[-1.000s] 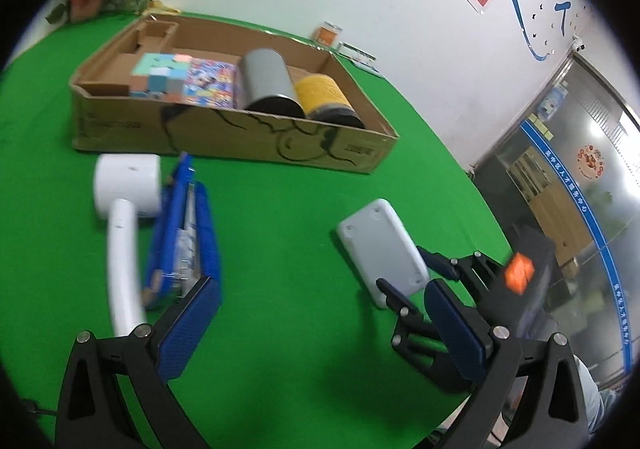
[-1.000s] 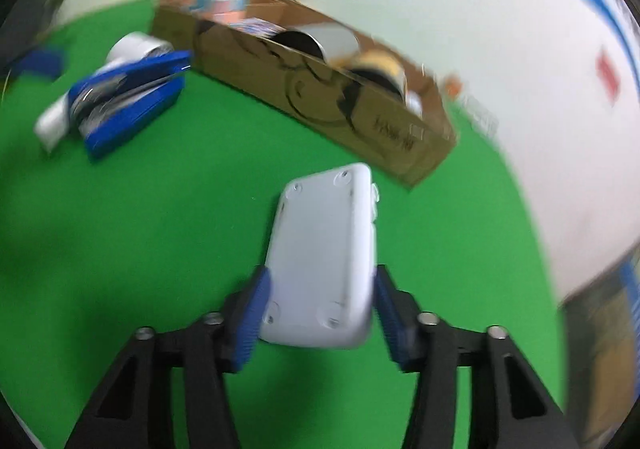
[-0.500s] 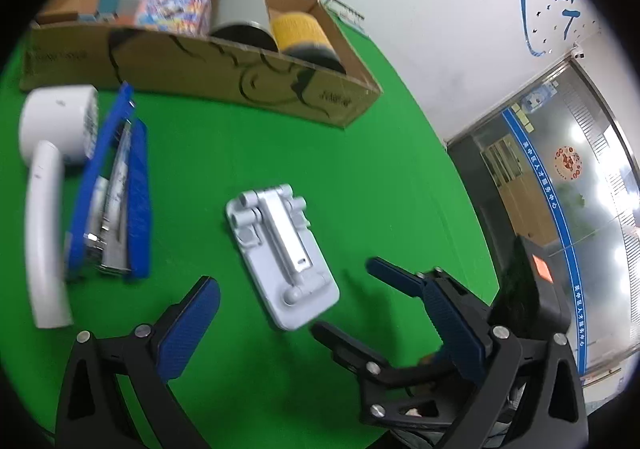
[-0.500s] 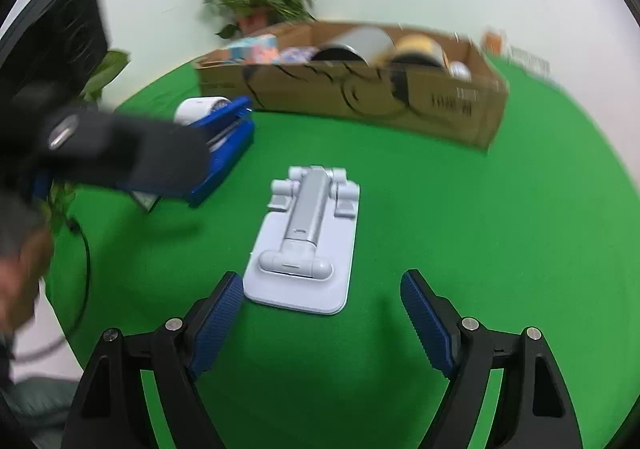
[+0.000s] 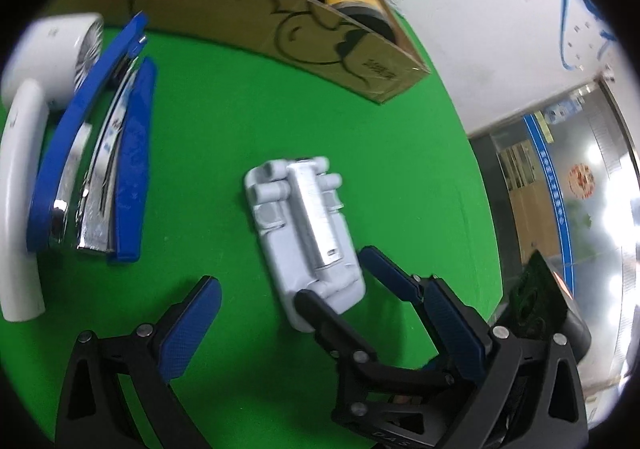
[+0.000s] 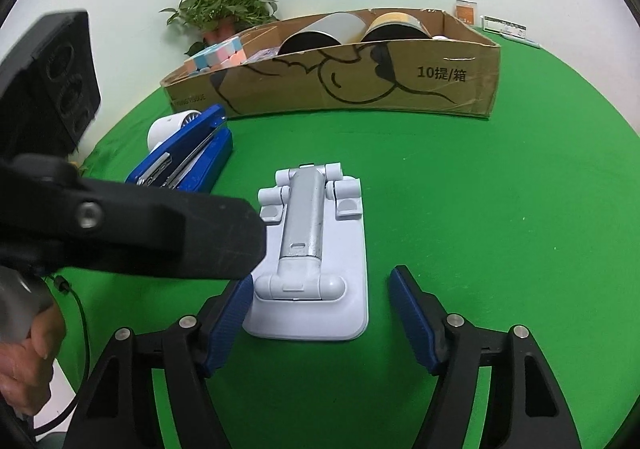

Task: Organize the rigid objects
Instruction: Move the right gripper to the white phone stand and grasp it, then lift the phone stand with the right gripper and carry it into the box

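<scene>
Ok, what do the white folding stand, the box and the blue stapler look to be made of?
Folding stand: matte white plastic base and hinge caps, with a brushed silvery arm, probably aluminium. Box: brown corrugated cardboard with printed black line art and creased, bent edges. Stapler: glossy blue body, plastic or painted metal, over shiny chrome metal inner parts.

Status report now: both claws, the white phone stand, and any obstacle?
Right claw open astride phone stand, jaws just closing in, pads clear. Left claw open, holding nothing. Stand flat on green cloth. No obstacle.
</scene>
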Action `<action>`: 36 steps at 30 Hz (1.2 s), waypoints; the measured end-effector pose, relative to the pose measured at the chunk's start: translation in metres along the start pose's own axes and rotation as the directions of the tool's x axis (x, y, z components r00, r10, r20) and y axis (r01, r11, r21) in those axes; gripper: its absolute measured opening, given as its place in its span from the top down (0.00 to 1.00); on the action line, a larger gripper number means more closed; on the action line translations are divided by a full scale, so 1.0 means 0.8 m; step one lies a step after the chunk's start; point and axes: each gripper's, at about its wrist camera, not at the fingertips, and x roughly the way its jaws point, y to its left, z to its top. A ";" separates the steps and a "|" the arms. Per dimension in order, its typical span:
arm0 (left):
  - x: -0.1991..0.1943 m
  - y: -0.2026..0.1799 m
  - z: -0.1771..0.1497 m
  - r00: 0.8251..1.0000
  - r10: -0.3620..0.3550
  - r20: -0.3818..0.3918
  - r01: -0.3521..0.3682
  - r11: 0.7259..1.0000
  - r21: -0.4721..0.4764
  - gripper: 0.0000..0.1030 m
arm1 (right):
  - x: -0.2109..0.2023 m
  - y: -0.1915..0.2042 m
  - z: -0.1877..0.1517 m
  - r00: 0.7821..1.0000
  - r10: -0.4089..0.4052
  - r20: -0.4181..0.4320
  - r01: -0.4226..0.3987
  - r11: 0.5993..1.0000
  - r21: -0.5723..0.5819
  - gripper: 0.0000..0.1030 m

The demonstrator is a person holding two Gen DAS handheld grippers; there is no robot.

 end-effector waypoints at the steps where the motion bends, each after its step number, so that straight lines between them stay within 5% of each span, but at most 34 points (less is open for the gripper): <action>1: 0.002 0.002 0.000 1.000 0.019 -0.004 -0.019 1.000 -0.010 0.09 | 0.000 0.002 0.001 1.000 0.005 0.004 -0.005 1.000 -0.002 0.46; 12: 0.008 -0.009 -0.005 0.997 0.080 0.001 -0.080 0.996 0.027 0.12 | -0.014 -0.004 -0.011 0.995 0.095 -0.007 -0.094 0.989 0.117 0.47; 13: 0.009 -0.011 -0.005 0.996 0.085 0.001 -0.085 0.996 0.033 0.17 | -0.014 -0.005 -0.011 0.992 0.126 -0.016 -0.122 0.982 0.143 0.47; 15: 0.011 -0.010 -0.006 0.996 0.091 -0.006 -0.091 0.995 0.039 0.41 | -0.014 -0.005 -0.012 0.985 0.172 -0.024 -0.165 0.970 0.176 0.47; 17: 0.009 -0.007 -0.008 0.995 0.103 0.013 -0.104 0.994 0.028 0.46 | -0.013 -0.004 -0.014 0.978 0.209 -0.023 -0.200 0.956 0.215 0.47; 18: 0.008 -0.007 -0.009 0.992 0.121 0.017 -0.122 0.992 0.034 0.56 | -0.013 -0.004 -0.014 0.977 0.214 -0.022 -0.204 0.953 0.226 0.47; 27: -0.034 -0.008 -0.005 0.993 0.058 0.105 -0.063 0.997 0.046 0.61 | -0.028 0.019 0.006 0.973 0.227 0.026 -0.228 0.957 0.182 0.47; 36: -0.124 -0.032 0.058 0.961 0.024 0.277 -0.062 0.990 0.130 0.63 | -0.066 0.064 0.091 0.964 0.217 0.157 -0.227 0.972 0.054 0.47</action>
